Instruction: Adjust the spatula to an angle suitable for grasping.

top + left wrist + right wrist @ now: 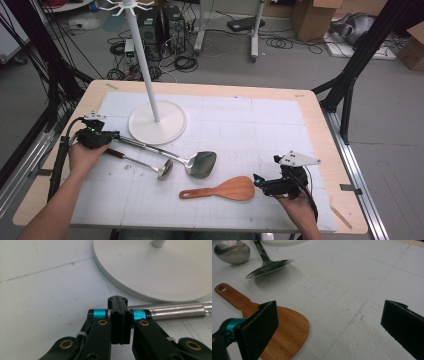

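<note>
High view: I am holding my left gripper (114, 134) at the near-left of the table (310, 107), its jaws pressed together on nothing, the tips just beside the metal spatula's (192, 161) handle end and near the white stand's (158, 122) round base. My left forearm is reaching in from the bottom left. My right gripper (256, 180), jaws spread wide, is pointing left, its tips just beside the wooden spatula's (222, 189) blade. A small ladle (150, 166) is lying between my hands, beside the metal spatula.
</note>
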The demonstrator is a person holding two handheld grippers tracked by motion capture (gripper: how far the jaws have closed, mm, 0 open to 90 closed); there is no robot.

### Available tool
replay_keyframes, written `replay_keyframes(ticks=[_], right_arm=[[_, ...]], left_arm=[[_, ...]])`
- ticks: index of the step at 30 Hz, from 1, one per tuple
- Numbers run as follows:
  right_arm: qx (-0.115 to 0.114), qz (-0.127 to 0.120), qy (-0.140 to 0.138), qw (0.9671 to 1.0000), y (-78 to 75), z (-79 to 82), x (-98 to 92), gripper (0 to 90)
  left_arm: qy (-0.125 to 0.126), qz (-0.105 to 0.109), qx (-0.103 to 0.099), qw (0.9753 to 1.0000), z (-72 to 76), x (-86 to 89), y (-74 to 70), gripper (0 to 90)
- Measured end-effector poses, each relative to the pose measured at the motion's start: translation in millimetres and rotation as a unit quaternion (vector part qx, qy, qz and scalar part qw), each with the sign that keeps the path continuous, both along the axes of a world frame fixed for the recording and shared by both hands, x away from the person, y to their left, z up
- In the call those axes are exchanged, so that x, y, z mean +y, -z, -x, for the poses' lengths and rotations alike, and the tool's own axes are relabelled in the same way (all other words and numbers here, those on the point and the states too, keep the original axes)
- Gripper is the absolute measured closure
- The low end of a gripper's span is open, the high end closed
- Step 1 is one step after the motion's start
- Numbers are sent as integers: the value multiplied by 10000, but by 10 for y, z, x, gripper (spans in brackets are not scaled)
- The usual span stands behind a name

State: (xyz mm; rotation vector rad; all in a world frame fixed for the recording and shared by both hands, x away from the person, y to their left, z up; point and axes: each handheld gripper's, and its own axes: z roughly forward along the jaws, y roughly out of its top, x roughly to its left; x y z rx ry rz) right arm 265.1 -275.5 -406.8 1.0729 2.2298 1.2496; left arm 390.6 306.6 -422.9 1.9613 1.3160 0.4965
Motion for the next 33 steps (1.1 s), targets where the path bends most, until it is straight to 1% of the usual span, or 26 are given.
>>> replay_keyframes(ticks=[1, 2, 3, 4, 6, 9, 12, 15, 18, 19, 20, 21, 22, 23, 24, 25, 27, 31, 32, 33], right_arm=[[-7, -4, -10, 10000, 0, -1, -3, 4], [-7, -4, -10, 10000, 0, -1, -3, 4], [-12, 2, -21, 10000, 1, -1, -8, 4], [-12, 2, -21, 10000, 1, -1, -8, 4], [22, 4, -1, 10000, 9, -4, -11, 4], [31, 10, -4, 10000, 14, -11, -13, 4], [36, 8, -3, 10000, 16, -13, -8, 3], [53, 19, -4, 10000, 20, -8, 0, 4], [74, 25, -11, 10000, 24, -10, 2, 4], [69, 28, -13, 10000, 24, -9, 3, 4], [55, 23, 5, 10000, 22, -7, 3, 4], [55, 23, 5, 10000, 22, -7, 3, 4], [53, -2, 15, 10000, 22, -6, 1, 4], [53, -2, 15, 10000, 22, -6, 1, 4], [65, -4, 18, 10000, 22, -5, 1, 4], [61, -9, 15, 10000, 20, -6, 2, 4], [28, 15, -15, 10000, 21, -10, 2, 4], [35, 6, -2, 10000, 17, -4, -2, 4], [35, 6, -2, 10000, 17, -4, -2, 4], [28, -2, -2, 10000, 19, -9, -5, 4]], left_arm=[[-115, -93, 54, 9999, -31, 51, 26, 896], [-115, -93, 54, 9999, -31, 51, 26, 895], [-244, -198, 112, 9994, -57, 126, 52, 896], [-244, -198, 112, 9994, -57, 126, 52, 895], [-351, -210, 142, 9991, -87, 219, 65, 896], [-418, -232, 158, 9987, -113, 272, 93, 895], [-412, -212, 184, 9988, -128, 290, 112, 896], [-361, -50, 192, 9992, -152, 274, 138, 895], [-336, 15, 162, 9993, -174, 244, 162, 896], [-333, 24, 180, 9993, -177, 248, 161, 895], [-322, 85, 170, 9993, -178, 258, 167, 895], [-322, 85, 170, 9993, -178, 258, 167, 896], [-246, 116, 197, 9994, -174, 261, 166, 896], [-246, 116, 197, 9994, -174, 261, 166, 896], [-157, 83, 213, 9996, -171, 252, 162, 896], [-69, 96, 207, 9997, -168, 229, 164, 896], [-84, 75, 192, 9998, -163, 213, 163, 896], [49, 43, 249, 9997, -148, 226, 147, 896], [49, 43, 249, 9997, -148, 226, 147, 896], [110, 9, 268, 9996, -143, 228, 143, 896]])
